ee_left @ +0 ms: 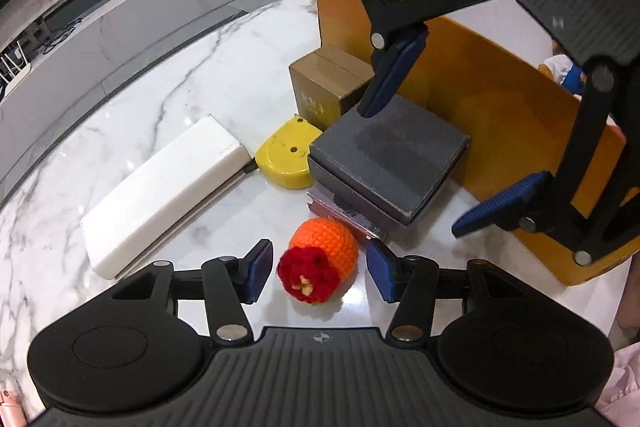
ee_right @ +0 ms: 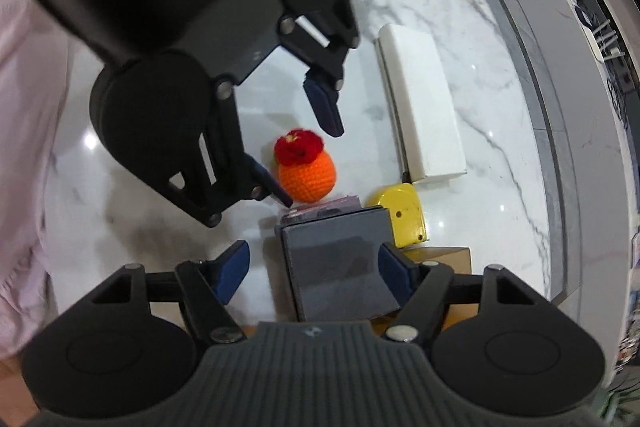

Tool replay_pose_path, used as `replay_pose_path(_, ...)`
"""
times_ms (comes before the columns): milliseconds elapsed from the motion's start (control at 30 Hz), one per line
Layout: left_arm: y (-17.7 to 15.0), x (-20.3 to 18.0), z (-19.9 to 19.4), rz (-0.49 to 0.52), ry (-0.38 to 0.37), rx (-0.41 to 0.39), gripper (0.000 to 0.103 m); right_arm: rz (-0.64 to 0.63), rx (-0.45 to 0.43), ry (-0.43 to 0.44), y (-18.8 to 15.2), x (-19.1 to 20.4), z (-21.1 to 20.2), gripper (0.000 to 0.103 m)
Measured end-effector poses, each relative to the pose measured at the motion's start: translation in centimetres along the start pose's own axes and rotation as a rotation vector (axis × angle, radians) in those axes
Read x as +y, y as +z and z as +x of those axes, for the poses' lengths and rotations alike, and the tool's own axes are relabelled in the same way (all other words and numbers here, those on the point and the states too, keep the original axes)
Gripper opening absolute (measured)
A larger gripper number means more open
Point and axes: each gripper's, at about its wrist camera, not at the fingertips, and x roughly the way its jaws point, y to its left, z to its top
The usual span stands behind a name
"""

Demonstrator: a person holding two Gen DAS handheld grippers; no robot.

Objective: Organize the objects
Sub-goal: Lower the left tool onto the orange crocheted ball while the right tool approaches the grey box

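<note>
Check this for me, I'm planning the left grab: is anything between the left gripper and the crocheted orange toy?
Nothing visible does. The crocheted orange toy lies on the marble table right ahead of the open left gripper, between its fingers; the grey box sits beyond it.

knitted fruit (ee_left: 320, 259) before stacked boxes (ee_left: 384, 163); tape measure (ee_left: 286, 159), long block (ee_left: 168, 195) left; bin (ee_left: 500, 107) behind.

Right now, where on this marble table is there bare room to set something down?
Free: the marble table beyond the white box, out to its curved edge. Crowded: the cluster by the orange bin, where yellow tape measure, brown box, grey box and crochet fruit sit close together.
</note>
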Motion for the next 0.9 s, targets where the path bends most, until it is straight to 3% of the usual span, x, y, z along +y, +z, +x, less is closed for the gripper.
replay_pose_path(133,0.0,0.2,0.4,-0.017,-0.004,0.006,0.059,-0.034,0.058,-0.033,-0.2,0.5,1.3,0.066)
replay_pose_path(367,-0.1,0.5,0.8,-0.052,-0.011,0.021,0.052,-0.045,0.088,-0.080,-0.4,0.5,2.2,0.068)
replay_pose_path(600,-0.2,0.8,0.7,-0.111,-0.004,0.026,0.050,-0.037,0.102,-0.142,-0.4,0.7,2.5,0.068)
replay_pose_path(700,-0.2,0.9,0.5,-0.132,-0.001,0.030,0.050,-0.013,0.088,-0.144,-0.5,0.5,1.9,0.058)
replay_pose_path(767,-0.2,1.0,0.1,-0.139,0.003,0.026,0.050,0.020,0.061,-0.141,-0.6,0.1,1.1,0.041)
replay_pose_path(800,-0.2,1.0,0.0,-0.144,0.004,0.025,0.050,0.041,0.048,-0.132,-0.6,-0.2,0.6,0.038)
replay_pose_path(867,-0.1,1.0,-0.4,-0.156,0.005,0.017,0.050,0.087,0.030,-0.088,-0.6,-0.8,-0.1,0.011)
replay_pose_path(900,0.0,1.0,-0.7,-0.157,0.008,0.009,0.050,0.105,0.019,-0.078,-0.6,-0.7,-0.2,0.003)
